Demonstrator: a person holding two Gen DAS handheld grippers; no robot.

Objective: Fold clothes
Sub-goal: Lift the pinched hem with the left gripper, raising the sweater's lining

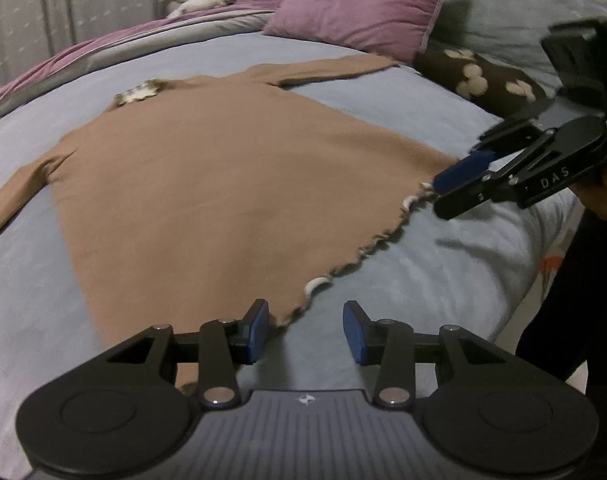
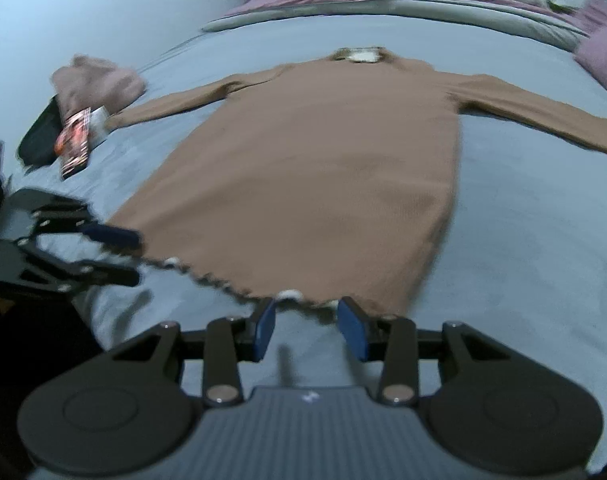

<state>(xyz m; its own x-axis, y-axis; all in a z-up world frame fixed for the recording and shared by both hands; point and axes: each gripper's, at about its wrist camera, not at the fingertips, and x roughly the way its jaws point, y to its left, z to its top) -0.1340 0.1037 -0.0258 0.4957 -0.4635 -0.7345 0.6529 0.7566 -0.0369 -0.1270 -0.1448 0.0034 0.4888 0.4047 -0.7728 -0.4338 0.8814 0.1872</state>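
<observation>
Brown long-sleeved dress (image 1: 207, 184) lies flat and face down or up (cannot tell which) on the blue-grey bed (image 1: 383, 92), sleeves spread out to both sides, collar end farthest from the cameras, frilled hem nearest. Left gripper (image 1: 306, 330) sits at one corner of the hem, jaws open, one blue pad just over the brown fabric, the other over bare bedding; nothing held. Right gripper (image 2: 306, 326) is at the opposite hem corner, jaws likewise open with the frilled edge lying between and just beyond the pads, not pinched. In the left wrist view the right gripper (image 1: 459, 184) appears beside the hem's far corner, its pads apart. A pink pillow (image 1: 363, 4) and a dark patterned cushion (image 1: 483, 76) lie beyond the dress's sleeve; a folded mauve garment (image 2: 97, 80) and a small red-printed packet (image 2: 76, 142) rest near the other sleeve's cuff. Right view is motion-blurred.
</observation>
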